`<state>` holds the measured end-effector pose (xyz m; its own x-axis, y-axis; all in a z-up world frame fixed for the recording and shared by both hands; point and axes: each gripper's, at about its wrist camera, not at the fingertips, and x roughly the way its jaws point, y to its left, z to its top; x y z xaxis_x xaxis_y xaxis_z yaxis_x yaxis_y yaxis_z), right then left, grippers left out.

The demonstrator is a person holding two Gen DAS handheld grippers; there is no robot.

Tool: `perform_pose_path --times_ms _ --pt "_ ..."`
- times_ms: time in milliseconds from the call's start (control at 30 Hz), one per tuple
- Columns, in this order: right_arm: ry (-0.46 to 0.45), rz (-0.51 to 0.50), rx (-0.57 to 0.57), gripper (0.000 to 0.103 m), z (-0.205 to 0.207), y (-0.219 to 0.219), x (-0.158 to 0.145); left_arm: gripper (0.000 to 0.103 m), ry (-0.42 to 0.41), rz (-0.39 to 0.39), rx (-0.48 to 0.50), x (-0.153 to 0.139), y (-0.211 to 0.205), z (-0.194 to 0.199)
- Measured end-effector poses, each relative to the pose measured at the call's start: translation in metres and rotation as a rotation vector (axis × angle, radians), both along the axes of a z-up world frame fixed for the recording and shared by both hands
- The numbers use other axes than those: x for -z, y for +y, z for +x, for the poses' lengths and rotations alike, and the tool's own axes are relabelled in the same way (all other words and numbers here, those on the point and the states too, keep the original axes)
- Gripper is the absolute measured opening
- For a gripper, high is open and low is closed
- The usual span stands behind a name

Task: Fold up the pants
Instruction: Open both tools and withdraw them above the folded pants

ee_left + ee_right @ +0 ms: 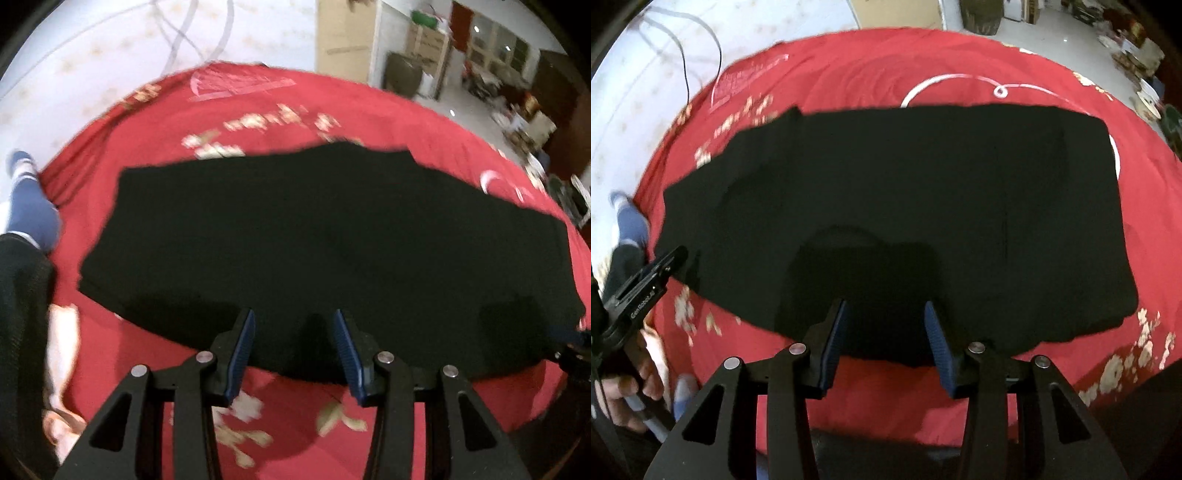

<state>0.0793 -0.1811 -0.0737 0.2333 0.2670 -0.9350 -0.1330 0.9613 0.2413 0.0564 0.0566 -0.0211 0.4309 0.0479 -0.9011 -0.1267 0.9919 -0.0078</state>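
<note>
The black pants (314, 240) lay flat on the red cloth (258, 110) just ahead of both pairs of tongs, already looking like a broad folded slab, with the long axis running crosswise — left to right across both wrist views, not away from the fingers. The left gripper (294, 325) hovered at the near long edge with its blue pads apart and nothing between them; the fingertips overlapped the hem in the picture, though whether they touched the fabric could not be told. The right gripper (885, 317) stood the same way — jaws apart, empty, at the near edge of the pants (886, 206).

From the right wrist view the left gripper (646, 280) showed off to the left, near the left short end of the garment; the right one sat nearer the middle-to-right stretch. Judging from this, the next fold likely turns on that crosswise axis: each tong is placed to take the near edge or one end on its own side.
</note>
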Motion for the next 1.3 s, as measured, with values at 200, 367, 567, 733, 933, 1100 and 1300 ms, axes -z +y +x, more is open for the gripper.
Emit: perform_pose_path --times_ms 200,367,567,733,933,1100,1300 --pt "-0.002 -0.094 -0.054 0.044 -0.01 0.012 0.006 0.048 0.059 -0.016 0.033 0.006 -0.01 -0.003" --pt "0.027 -0.064 -0.034 0.045 -0.012 0.007 0.01 0.048 0.076 -0.031 0.027 0.007 -0.007 -0.006" --pt "0.119 -0.038 0.002 0.054 -0.017 0.001 0.018 0.048 0.034 -0.027 0.021 -0.006 -0.011 -0.021" --pt "-0.09 0.091 0.012 0.054 -0.037 -0.01 -0.018 0.048 -0.05 0.003 0.025 -0.027 -0.017 -0.032" --pt "-0.229 0.08 -0.056 0.054 -0.053 -0.005 -0.036 0.048 -0.13 0.033 0.026 -0.05 -0.018 -0.04" --pt "-0.268 0.046 -0.096 0.054 -0.054 0.005 -0.039 0.048 -0.149 0.043 0.018 -0.055 -0.016 -0.041" --pt "-0.302 0.067 -0.101 0.054 -0.054 0.008 -0.045 0.048 -0.146 0.043 -0.004 -0.05 -0.009 -0.036"
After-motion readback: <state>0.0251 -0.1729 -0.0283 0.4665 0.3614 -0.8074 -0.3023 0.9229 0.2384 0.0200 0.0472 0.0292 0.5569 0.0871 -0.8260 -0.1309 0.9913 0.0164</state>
